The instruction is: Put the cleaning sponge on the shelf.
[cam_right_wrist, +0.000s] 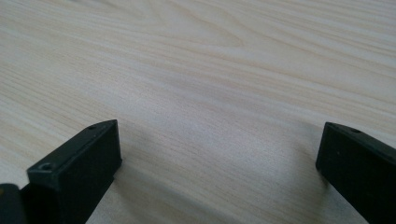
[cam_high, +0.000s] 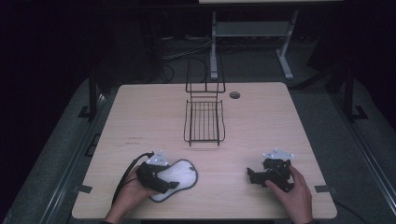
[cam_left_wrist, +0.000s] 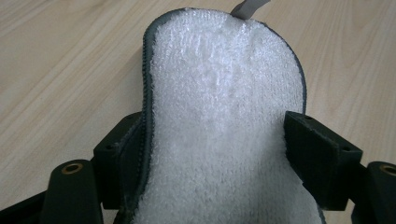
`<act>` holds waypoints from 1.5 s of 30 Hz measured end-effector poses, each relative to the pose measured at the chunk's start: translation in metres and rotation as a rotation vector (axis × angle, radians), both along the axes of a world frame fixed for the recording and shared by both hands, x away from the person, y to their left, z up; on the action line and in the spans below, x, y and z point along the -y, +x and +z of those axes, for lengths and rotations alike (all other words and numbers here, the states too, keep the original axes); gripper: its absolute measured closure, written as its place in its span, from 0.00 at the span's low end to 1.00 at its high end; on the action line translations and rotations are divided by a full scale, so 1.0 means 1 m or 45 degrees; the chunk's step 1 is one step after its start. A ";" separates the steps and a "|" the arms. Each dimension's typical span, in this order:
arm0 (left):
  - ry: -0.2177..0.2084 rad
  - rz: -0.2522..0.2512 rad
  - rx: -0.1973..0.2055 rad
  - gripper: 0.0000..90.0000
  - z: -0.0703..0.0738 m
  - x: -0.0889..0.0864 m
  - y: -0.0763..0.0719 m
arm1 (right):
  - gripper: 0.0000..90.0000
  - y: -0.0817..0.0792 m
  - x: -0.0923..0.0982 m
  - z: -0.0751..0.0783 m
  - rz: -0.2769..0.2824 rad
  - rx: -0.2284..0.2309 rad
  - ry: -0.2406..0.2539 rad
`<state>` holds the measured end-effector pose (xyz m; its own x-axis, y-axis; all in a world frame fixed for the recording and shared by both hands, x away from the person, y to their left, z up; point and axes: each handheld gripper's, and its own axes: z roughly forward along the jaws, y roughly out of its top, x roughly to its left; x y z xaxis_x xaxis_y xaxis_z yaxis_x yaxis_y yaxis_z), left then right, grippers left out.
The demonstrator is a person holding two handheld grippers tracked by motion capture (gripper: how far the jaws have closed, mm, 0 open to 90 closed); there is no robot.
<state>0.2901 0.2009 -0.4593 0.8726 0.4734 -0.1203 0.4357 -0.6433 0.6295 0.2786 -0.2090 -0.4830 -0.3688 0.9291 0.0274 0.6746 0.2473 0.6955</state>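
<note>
Straddling the narrow waist of the white fleecy insole point(cam_left_wrist: 219, 121), the left gripper point(cam_high: 161, 179) has its jaws spread to either side of it; in the left gripper view one black pad sits against the dark stitched edge on one side and the other pad just beside the opposite edge, and whether they press yet cannot be told. The insole lies flat on the bench point(cam_high: 140, 116), on the person's side of the wire rack point(cam_high: 204, 122) and off to its left, well apart from it. Its long axis runs straight away from the gripper along the line of the jaws, so the grip would fall across the width, near the end closest to the hand. The right gripper point(cam_high: 261, 176) rests on the bench to the near right of the rack, jaws spread over bare wood, well apart from the insole. Judging by this, the left hand is plainly the nearer one, and a squeeze across the waist is what the coming move asks for.
</note>
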 end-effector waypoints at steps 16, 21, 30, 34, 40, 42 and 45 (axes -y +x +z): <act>-0.068 -0.002 0.040 0.54 0.015 -0.010 -0.001 | 0.00 0.000 0.000 0.000 0.000 0.000 0.000; -0.126 0.016 0.014 0.62 0.021 -0.017 0.001 | 0.00 0.000 0.000 0.000 0.000 0.000 0.000; -0.242 0.024 -0.041 0.77 0.032 -0.027 0.001 | 0.00 0.000 0.000 0.000 0.000 -0.001 0.000; -0.271 0.039 -0.075 0.80 0.035 -0.030 0.003 | 0.00 0.000 0.000 0.000 0.000 0.000 0.000; -0.264 0.047 -0.052 0.83 0.040 -0.031 -0.002 | 0.00 0.000 0.000 0.000 -0.001 0.000 0.001; -0.270 0.044 -0.042 0.85 0.042 -0.032 -0.002 | 0.00 0.000 0.000 0.000 -0.001 -0.001 0.001; -0.272 0.038 -0.039 0.87 0.045 -0.033 -0.003 | 0.00 0.000 0.000 0.000 -0.001 -0.001 0.001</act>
